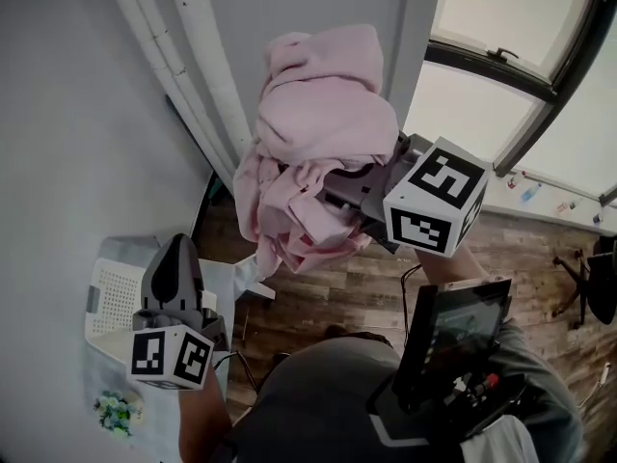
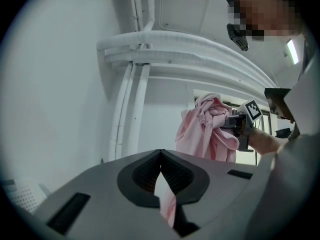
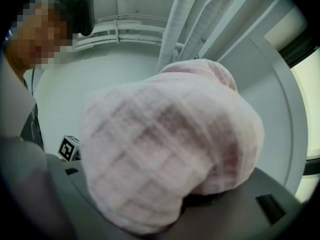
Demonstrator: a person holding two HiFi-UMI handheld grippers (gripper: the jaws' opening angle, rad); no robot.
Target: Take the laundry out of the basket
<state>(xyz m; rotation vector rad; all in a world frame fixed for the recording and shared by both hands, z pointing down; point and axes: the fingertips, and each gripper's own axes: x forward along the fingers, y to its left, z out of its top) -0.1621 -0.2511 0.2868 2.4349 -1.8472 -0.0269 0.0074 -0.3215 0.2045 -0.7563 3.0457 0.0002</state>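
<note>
Right gripper [image 1: 359, 186] is held up high, pointing roughly level toward the wall, marker cube [image 1: 436, 198] facing the head camera and the forearm [image 1: 451, 263] rising to it from the person's torso. Its jaws are clamped on the pink laundry [image 1: 323, 114]. The bundle is bunched around the fingers, piled above them and trailing below. In the right gripper view the waffle-textured cloth fills nearly the whole frame and covers the jaws. The laundry is clear of the basket and in the air, in front of the white pipes [image 1: 183, 56] running along the wall and left of the window [image 1: 511, 56]. Left gripper [image 1: 178, 263] sits low at the person's left side, also pointing level, with its own cube [image 1: 172, 355] toward the camera and the arm [image 1: 198, 413] just visible beneath. It hangs over the near edge of the white basket [image 1: 114, 297], whose perforated wall shows to its left. In the left gripper view the pads meet at their tips, so the jaws are together. A narrow pale pink strip shows in the slit behind the tips; cannot tell whether it is cloth pinched there or something lying below. That view also shows the right gripper with its bundle, well apart, to the right. Wooden floor [image 1: 366, 287] lies beneath the bundle.
</note>
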